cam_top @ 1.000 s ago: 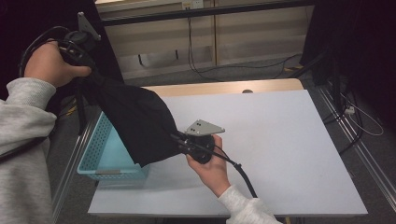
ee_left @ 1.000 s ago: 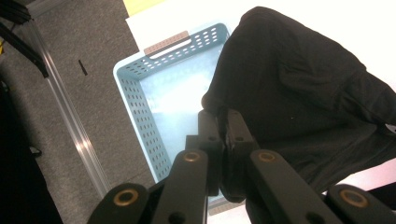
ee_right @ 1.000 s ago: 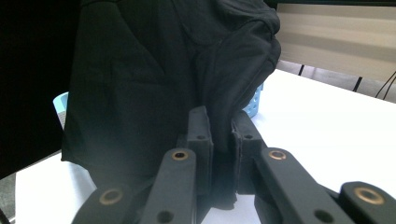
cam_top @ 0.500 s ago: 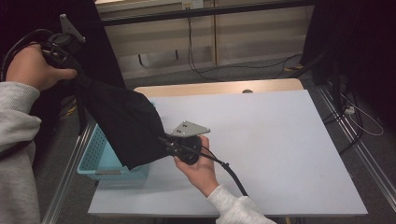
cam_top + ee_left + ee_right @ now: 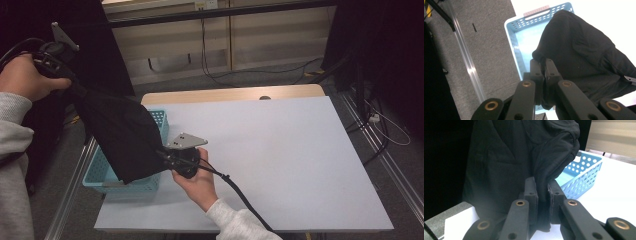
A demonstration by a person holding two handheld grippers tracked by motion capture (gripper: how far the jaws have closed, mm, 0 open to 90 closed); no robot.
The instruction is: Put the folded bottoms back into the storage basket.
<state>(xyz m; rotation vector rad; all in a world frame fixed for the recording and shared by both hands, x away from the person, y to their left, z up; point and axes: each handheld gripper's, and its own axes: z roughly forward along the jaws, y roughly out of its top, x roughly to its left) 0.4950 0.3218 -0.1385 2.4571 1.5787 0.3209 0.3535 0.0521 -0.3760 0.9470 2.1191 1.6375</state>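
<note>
A black cloth hangs stretched between my two grippers, over a light blue perforated basket at the table's left edge. My left gripper is raised at the upper left, off the table's side, shut on the cloth's upper corner; in the left gripper view the jaws pinch that cloth above the basket. My right gripper is low over the table, shut on the cloth's lower edge. The right gripper view shows the cloth pinched between its jaws, with the basket behind.
The white table stretches to the right of the basket, with a wooden strip along its far edge. A metal rail runs along the floor on the left. Cables lie on the floor beyond the table.
Both grippers have moved left with the cloth. The cloth now hangs further over the basket's left part, and the basket's far right corner shows.
</note>
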